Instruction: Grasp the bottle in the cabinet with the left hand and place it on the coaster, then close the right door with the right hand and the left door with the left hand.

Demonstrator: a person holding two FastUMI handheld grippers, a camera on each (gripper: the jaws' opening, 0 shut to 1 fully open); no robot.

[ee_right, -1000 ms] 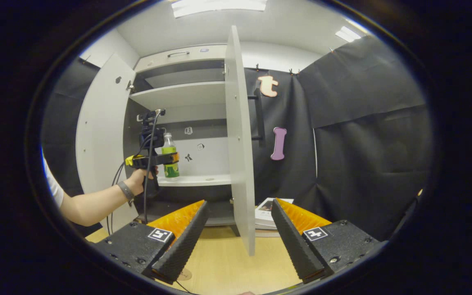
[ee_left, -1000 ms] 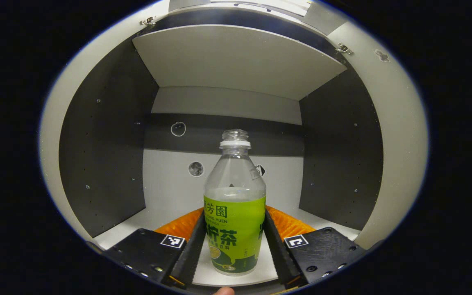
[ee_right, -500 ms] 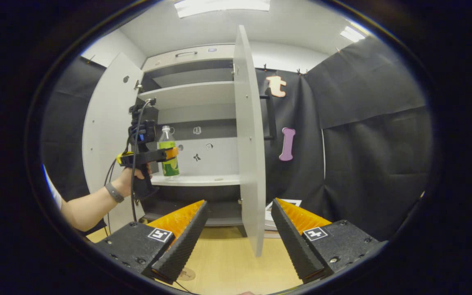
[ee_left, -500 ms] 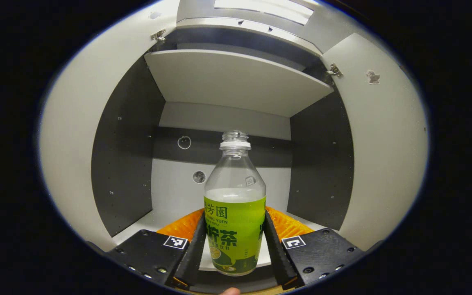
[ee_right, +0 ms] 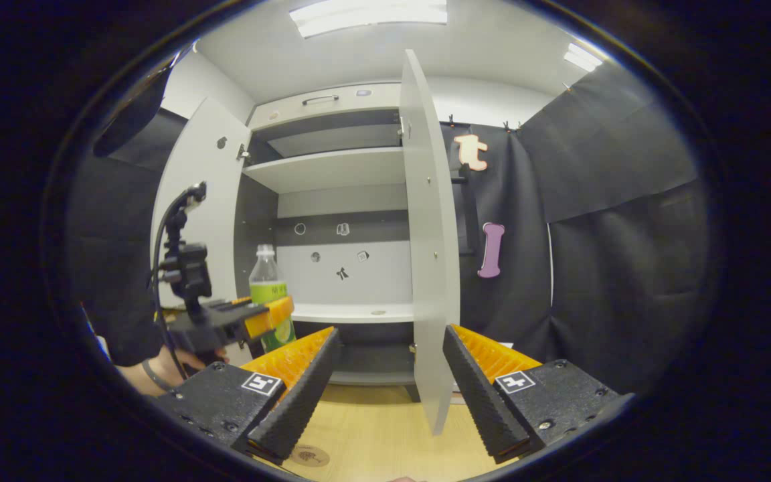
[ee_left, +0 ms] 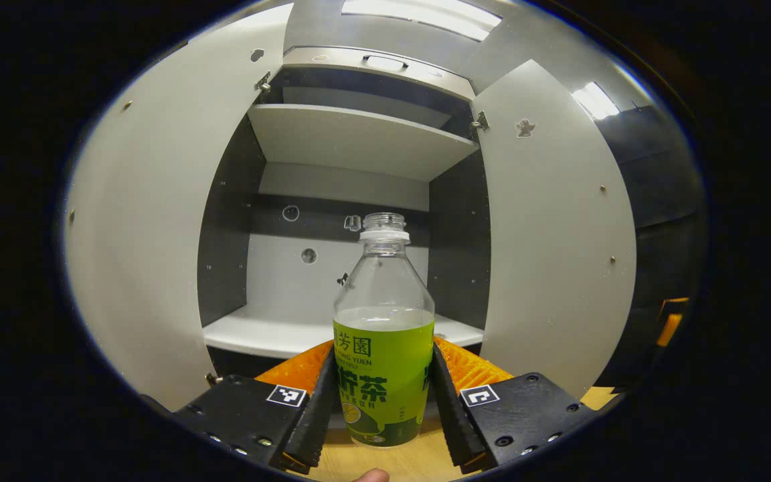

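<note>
One clear plastic bottle with a green label [ee_left: 383, 335], uncapped, held upright in front of the open white cabinet [ee_left: 352, 137] with two doors swung wide.

The left gripper [ee_left: 380, 391] clamps the bottle's label between both ribbed fingers; the right gripper [ee_right: 385, 375] hangs with its two fingers spread apart and nothing between them, above the light wooden counter [ee_right: 372, 435]; one round brown coaster [ee_right: 310, 456] lies on the counter by the right gripper's left finger; since a second ago the bottle has come off the lower cabinet shelf [ee_left: 272, 329] and out past the left door [ee_left: 151, 234] and right door [ee_left: 546, 227], now over the counter.
</note>
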